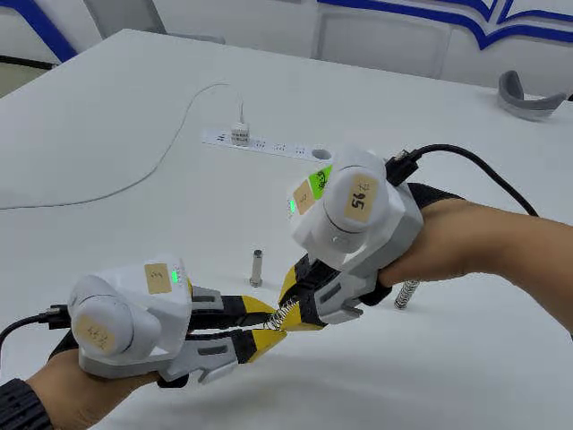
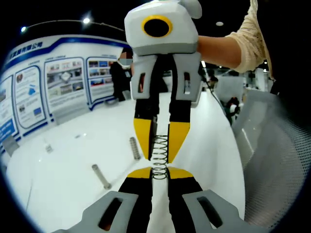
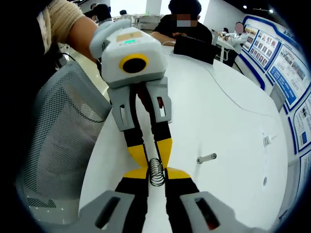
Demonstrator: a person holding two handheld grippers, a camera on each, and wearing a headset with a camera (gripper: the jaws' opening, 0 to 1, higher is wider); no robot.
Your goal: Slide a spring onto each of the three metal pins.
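Observation:
A coil spring (image 1: 285, 314) hangs above the white table (image 1: 134, 188), between the tips of both grippers. My left gripper (image 1: 271, 326) reaches in from the lower left and is shut on one end. From the upper right, my right gripper (image 1: 303, 303) closes on the other end. The left gripper view shows the spring (image 2: 159, 154) running from my left gripper (image 2: 160, 173) up into my right gripper (image 2: 160, 139). In the right gripper view the spring (image 3: 156, 174) sits end-on in my right gripper (image 3: 156, 173). A bare metal pin (image 1: 256, 267) stands just behind the grippers. Another pin (image 1: 406, 294), by the right hand, wears a spring.
A white power strip (image 1: 260, 143) with a plugged cable lies further back on the table. At the far right edge rests a grey curved object (image 1: 528, 97). A mesh chair (image 3: 63, 131) stands beside the table, and people sit at its far end.

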